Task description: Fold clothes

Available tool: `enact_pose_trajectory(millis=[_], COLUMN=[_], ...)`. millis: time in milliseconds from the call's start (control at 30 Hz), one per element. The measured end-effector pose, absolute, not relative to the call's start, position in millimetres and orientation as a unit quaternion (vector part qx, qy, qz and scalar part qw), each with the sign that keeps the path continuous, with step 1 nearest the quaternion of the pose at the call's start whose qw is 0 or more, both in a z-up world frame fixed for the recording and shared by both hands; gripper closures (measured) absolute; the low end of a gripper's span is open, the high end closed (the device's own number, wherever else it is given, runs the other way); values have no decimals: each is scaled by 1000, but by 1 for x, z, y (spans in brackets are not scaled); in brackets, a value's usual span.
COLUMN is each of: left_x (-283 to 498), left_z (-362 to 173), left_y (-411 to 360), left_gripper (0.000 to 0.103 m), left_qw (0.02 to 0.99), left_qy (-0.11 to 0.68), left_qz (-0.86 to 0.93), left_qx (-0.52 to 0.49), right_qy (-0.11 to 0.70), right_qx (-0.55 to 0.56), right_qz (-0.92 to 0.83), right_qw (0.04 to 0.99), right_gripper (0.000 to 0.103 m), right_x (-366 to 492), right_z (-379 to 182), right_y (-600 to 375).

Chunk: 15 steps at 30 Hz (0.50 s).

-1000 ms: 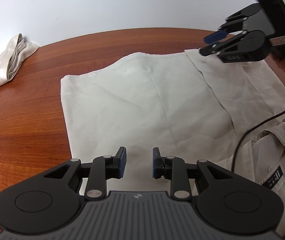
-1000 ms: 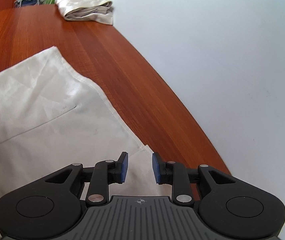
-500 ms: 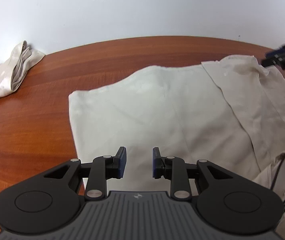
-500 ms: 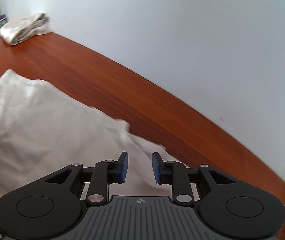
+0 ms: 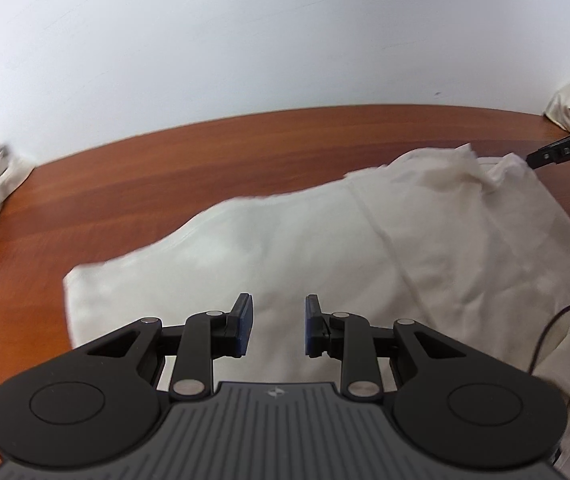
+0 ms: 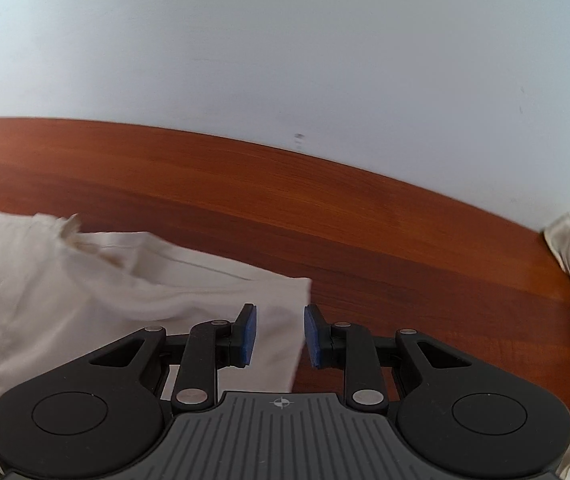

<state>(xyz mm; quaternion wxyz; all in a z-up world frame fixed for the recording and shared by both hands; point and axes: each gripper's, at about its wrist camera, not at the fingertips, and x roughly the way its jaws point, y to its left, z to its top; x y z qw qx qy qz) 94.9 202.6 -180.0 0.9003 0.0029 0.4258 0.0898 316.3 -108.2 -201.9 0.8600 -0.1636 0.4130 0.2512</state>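
Shirt corner sits dead ahead of right hand-held gripper, lower centre; it's nearer. Left hand-held gripper over mid-cloth. Both narrow, nothing held.

A plain indoor room, likely a home: a reddish wooden tabletop against a bare white wall, with pale clothes laid out.
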Motion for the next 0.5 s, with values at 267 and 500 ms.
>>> enact_pose_trajectory(millis=[267, 500], left_x=[137, 175], left_z=[-179, -184], left_y=[167, 141], left_gripper=[72, 75], left_qw=[909, 915], left_qy=[413, 401], left_qz=[42, 10], left_qx=[28, 47], right_qy=[429, 437], right_qx=[-135, -123], right_qz=[243, 250], right_qw=[860, 855], right_gripper=[74, 75], right_x=[335, 350], right_z=[-209, -219], right_y=[-119, -119])
